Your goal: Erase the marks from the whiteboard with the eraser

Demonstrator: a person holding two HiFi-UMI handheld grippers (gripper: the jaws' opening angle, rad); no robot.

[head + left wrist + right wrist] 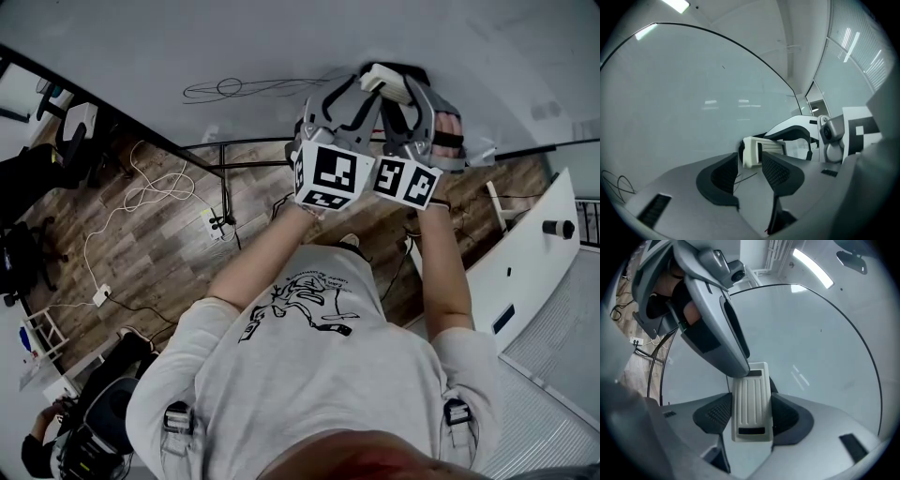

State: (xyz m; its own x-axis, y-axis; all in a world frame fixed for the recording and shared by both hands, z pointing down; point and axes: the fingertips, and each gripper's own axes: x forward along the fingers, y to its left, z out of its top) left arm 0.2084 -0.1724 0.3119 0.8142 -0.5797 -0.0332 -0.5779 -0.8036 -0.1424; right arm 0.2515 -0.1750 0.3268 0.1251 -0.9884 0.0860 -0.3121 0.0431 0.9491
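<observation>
The whiteboard point(187, 47) fills the top of the head view, with a black scribble point(244, 89) drawn on it. A white ribbed eraser point(386, 80) sits between the pads of my right gripper point(412, 94), which is shut on it point(750, 411). Both grippers are held side by side close to the board, right of the scribble. My left gripper point(345, 98) stands open point(749, 171) with nothing gripped; the eraser point(761, 151) shows just past its tips. In the right gripper view, one left finger point(717, 329) crosses over the eraser's far end. The scribble point(616, 185) lies low at the left.
Below the board runs its black stand frame point(225, 159) over a wooden floor with white cables point(150, 197) and a power strip point(101, 295). A white panel point(525, 253) stands at the right. Chairs point(28, 187) and a seated person point(56, 431) are at the left.
</observation>
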